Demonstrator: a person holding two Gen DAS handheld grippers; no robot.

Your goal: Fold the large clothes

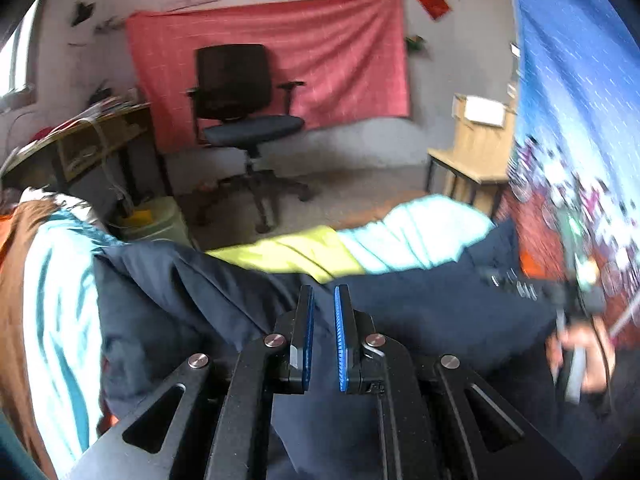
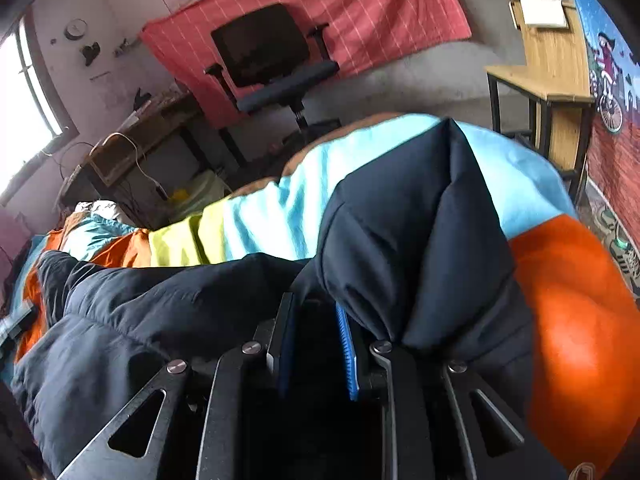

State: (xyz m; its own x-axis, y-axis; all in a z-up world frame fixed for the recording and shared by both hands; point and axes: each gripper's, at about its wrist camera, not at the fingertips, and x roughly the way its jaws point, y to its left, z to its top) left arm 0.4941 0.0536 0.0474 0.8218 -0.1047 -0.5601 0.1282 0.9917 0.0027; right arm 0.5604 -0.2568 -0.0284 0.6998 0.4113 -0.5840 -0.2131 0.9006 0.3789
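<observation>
Navy jacket (image 2: 400, 240) on striped bedspread (image 2: 280, 208)

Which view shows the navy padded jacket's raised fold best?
The right wrist view: the navy jacket rises in a creased peak just past the right gripper. In the left wrist view the jacket lies flatter and blurred beyond the left gripper.

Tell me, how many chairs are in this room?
1: a black office chair stands before the red cloth on the far wall. Others may be hidden behind the navy jacket.
</observation>
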